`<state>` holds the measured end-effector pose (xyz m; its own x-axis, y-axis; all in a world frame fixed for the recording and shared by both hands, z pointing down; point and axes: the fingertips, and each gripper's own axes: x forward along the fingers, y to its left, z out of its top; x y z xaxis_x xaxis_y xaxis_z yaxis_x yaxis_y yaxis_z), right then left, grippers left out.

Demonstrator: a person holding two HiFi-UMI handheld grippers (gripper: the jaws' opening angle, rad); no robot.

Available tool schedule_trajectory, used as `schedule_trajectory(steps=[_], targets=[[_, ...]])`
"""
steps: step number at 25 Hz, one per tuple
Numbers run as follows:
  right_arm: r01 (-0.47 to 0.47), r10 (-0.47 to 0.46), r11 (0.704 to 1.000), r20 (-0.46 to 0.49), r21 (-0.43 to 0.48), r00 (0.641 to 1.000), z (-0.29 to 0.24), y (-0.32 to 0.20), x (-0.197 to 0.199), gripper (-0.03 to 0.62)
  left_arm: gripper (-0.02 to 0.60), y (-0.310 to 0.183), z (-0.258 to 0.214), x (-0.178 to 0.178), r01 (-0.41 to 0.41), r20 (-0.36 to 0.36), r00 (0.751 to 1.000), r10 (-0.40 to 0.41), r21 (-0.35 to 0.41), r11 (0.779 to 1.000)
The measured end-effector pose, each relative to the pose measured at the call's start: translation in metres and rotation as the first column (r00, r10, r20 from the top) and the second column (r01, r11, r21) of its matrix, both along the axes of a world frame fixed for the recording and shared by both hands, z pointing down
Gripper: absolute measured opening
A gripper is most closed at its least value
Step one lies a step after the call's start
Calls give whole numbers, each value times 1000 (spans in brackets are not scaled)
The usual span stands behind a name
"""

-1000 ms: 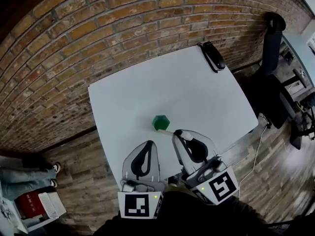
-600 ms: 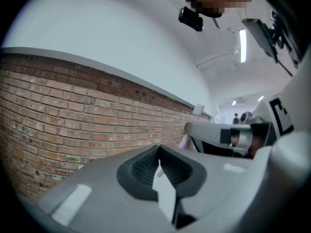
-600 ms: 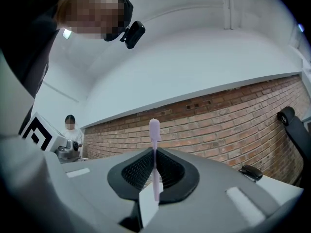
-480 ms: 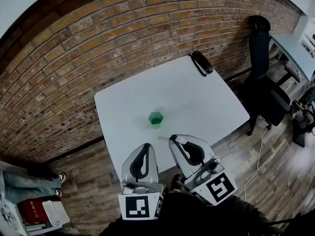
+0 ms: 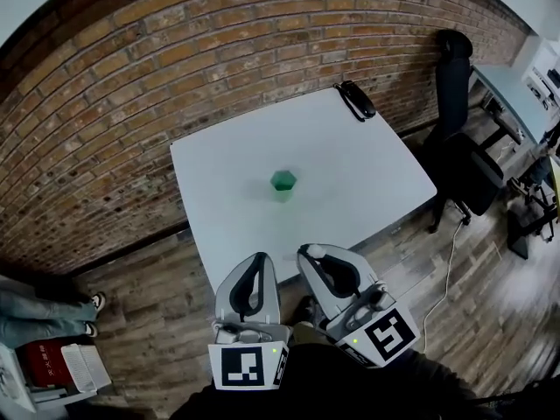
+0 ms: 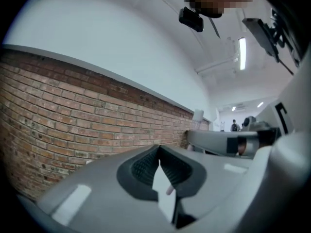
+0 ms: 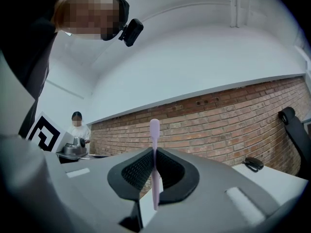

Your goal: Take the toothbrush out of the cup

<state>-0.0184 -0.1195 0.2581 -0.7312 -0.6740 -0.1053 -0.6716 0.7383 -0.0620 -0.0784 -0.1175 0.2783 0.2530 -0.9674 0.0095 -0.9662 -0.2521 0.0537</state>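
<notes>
A green cup (image 5: pixel 283 182) stands upright near the middle of the white table (image 5: pixel 350 173), with nothing visible sticking out of it. My right gripper (image 5: pixel 306 252) is shut on a thin pale pink toothbrush (image 7: pixel 154 130), which stands upright between the pads (image 7: pixel 167 171) with one end poking above the jaws. Beside it, my left gripper (image 5: pixel 260 258) is shut with nothing held; in the left gripper view its tips (image 6: pixel 159 152) meet. Both grippers hang over the wooden floor, in front of the table's near edge and well away from the cup.
A black phone-like device (image 5: pixel 354 99) lies at the table's far right corner. A brick wall (image 5: pixel 131 77) runs behind the table. A black office chair (image 5: pixel 459 147) stands to the right, and a person's legs (image 5: pixel 35 318) show at the far left.
Both grippers have drawn back from the cup, off the table edge and over the floor. The right one carries the toothbrush with it. The cup stays in place.
</notes>
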Motion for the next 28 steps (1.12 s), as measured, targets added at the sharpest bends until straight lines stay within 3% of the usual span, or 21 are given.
schedule_trajectory(steps=[4, 10, 28], targets=[[17, -17, 999, 6, -30, 1000, 6, 25, -15, 18, 9, 25, 8, -9, -13, -9, 1000, 12, -32, 999], [29, -29, 999, 1, -17, 1000, 2, 46, -22, 15, 9, 45, -1, -13, -26, 13, 1000, 26, 3, 1000], [38, -37, 999, -5, 18, 999, -6, 57, -33, 15, 9, 57, -12, -18, -48, 33, 998, 46, 36, 998]])
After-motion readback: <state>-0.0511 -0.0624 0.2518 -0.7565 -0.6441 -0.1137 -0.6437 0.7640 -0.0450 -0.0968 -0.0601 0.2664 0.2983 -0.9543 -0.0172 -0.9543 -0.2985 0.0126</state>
